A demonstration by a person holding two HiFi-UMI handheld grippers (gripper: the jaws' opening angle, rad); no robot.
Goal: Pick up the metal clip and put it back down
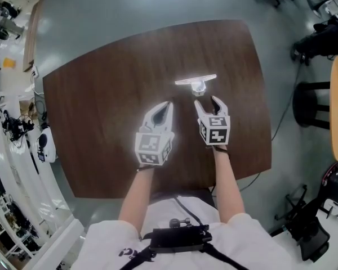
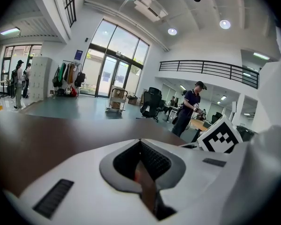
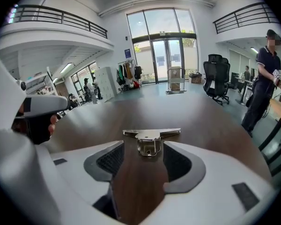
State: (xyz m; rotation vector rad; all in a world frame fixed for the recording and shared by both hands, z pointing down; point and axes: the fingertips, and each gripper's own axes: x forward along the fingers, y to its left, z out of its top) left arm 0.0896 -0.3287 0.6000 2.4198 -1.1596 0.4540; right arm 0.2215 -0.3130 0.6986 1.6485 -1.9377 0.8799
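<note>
- on the desk [image 1: 101, 106], the metal clip [image 1: 196, 82] lies just ahead of the right gripper [image 1: 207, 101], whose jaws stand wide apart, holding nothing.
- the left gripper [image 1: 168, 104] is closed and empty.
- if this is the pick, the next move is to ease forward and close on the clip's tab.

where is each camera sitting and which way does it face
Head view: on the head, steeply down at the table; both forearms, left gripper, right gripper.
Left gripper view: on the left gripper, along its shut jaws toward glass doors; right gripper's cube at right.
Right gripper view: on the right gripper, along its open jaws at the clip; left gripper at left.
Shared: head and right gripper views show the clip.
</note>
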